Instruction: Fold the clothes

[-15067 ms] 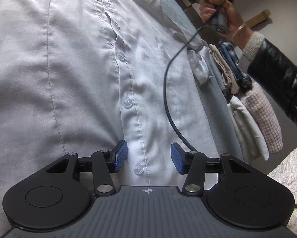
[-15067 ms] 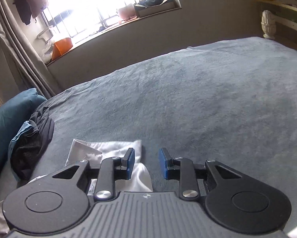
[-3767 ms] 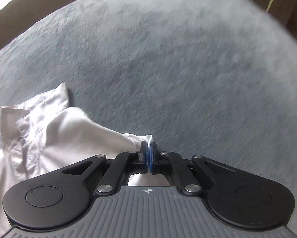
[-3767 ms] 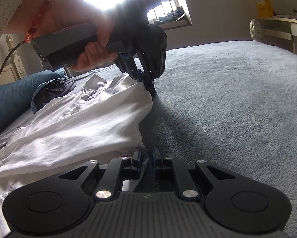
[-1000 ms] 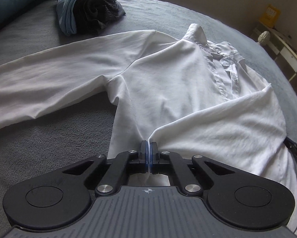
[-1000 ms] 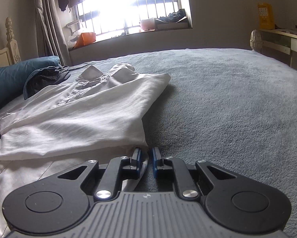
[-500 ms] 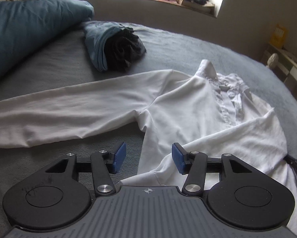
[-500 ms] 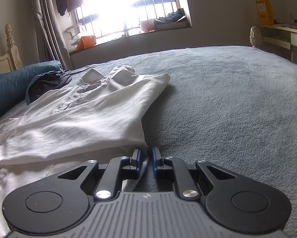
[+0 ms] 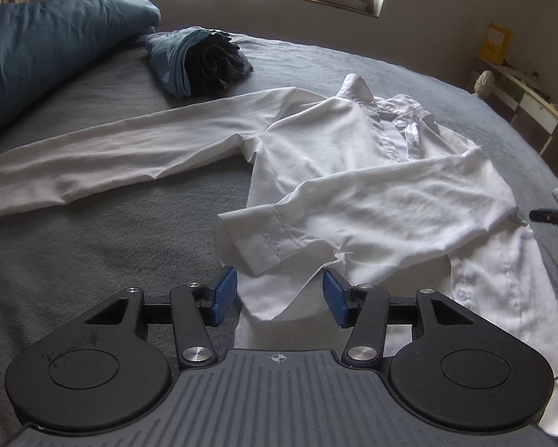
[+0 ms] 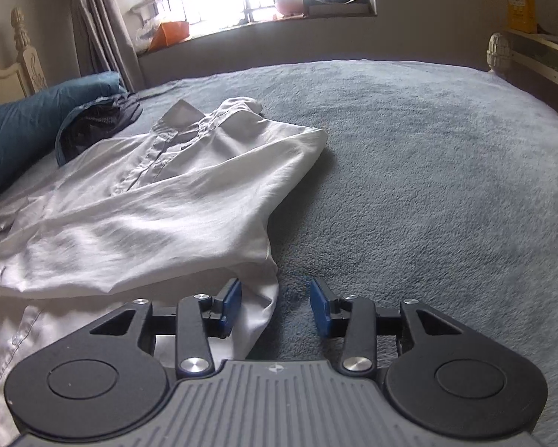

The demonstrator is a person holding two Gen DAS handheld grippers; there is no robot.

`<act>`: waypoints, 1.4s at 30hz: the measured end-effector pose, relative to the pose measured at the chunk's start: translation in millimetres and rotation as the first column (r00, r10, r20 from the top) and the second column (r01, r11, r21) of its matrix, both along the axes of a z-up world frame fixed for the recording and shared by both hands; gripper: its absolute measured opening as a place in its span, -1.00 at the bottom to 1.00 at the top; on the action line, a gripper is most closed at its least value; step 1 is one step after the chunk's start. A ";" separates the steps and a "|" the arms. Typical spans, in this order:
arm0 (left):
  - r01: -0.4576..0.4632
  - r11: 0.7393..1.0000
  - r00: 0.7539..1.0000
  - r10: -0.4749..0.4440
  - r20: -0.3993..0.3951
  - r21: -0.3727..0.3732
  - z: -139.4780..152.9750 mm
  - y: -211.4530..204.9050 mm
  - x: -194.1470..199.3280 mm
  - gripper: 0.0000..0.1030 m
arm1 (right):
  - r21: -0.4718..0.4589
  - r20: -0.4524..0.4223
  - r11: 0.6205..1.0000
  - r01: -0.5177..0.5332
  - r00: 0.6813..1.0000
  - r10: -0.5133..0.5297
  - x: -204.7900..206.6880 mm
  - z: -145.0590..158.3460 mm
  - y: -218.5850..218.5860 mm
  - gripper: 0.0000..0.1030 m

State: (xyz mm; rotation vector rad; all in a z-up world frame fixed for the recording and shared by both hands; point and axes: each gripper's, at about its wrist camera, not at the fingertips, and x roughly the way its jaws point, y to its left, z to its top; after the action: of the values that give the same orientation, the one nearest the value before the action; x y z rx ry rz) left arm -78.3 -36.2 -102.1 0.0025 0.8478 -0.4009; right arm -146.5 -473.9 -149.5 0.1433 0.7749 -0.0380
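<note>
Shirt (image 9: 353, 171), white and buttoned, lies spread on the grey bed (image 9: 92, 246), filling the middle and right of the left wrist view. Going from the left of that frame: a teal pillow (image 9: 44, 48) sits at the upper left, a bundle of dark and blue clothes (image 9: 200, 63) beside it, and the unfolded sleeve (image 9: 111, 156) stretches flat towards the left edge. Further right, the folded sleeve (image 9: 372, 208) crosses the body of the garment, its cuff (image 9: 256, 238) ending just above the left gripper (image 9: 280, 294). That gripper's fingers stand about half apart with nothing pinched; the hem shows between them but neither blue pad presses it.

In the right wrist view the shirt occupies the left half, collar (image 10: 189, 119) at the upper left, bare bed to the right. The right gripper (image 10: 275, 305) has just been opening; its fingers now stand apart, the shirt's side edge lying loose between them, against neither pad.

My judgement is that the near-side fold is laid and the long sleeve comes next. Risks: the light cloth may spring back now that it is released; dragging the far sleeve across could pull the placed cuff askew; a shallow pinch may catch two layers and undo the fold.
</note>
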 end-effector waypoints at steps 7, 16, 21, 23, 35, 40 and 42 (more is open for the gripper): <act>-0.188 0.954 0.973 0.150 -0.174 -0.232 -26.9 50.2 33.6 0.00 | -0.115 -0.019 0.949 -0.295 0.955 0.295 27.5 71.4 72.4 -0.16; -0.223 0.895 0.963 0.140 -0.232 -0.385 -41.5 56.7 63.7 0.00 | -0.124 0.000 0.736 -0.665 0.742 0.670 40.2 27.8 252.3 -0.21; -0.213 0.882 0.971 0.142 -0.192 -0.420 -40.3 52.1 69.4 -0.36 | -0.142 -0.026 0.739 -0.659 0.748 0.663 56.8 11.1 279.4 -0.24; -0.202 0.883 0.974 0.137 -0.180 -0.423 -38.9 50.0 67.9 -0.71 | -0.124 -0.008 0.769 -0.627 0.775 0.632 67.3 13.0 277.3 -0.25; -0.453 0.760 0.891 0.372 -0.259 -0.466 -49.5 120.8 62.0 0.07 | -0.060 -0.052 0.833 -0.550 0.835 0.547 106.1 -30.5 281.4 -0.24; -0.701 0.500 0.696 0.634 -0.336 -0.509 -61.8 198.4 65.1 0.10 | -0.040 -0.049 0.836 -0.548 0.837 0.546 106.9 -31.2 279.2 -0.23; -0.754 0.377 0.613 0.696 -0.373 -0.537 -70.1 226.2 70.4 0.10 | -0.036 -0.046 0.839 -0.543 0.839 0.542 106.7 -31.7 278.8 -0.23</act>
State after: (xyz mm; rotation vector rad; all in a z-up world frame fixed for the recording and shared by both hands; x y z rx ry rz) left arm -7.9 190.0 -172.2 -1.0587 0.6623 0.1899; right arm -39.8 -195.1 -181.2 -0.1291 0.8255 0.4855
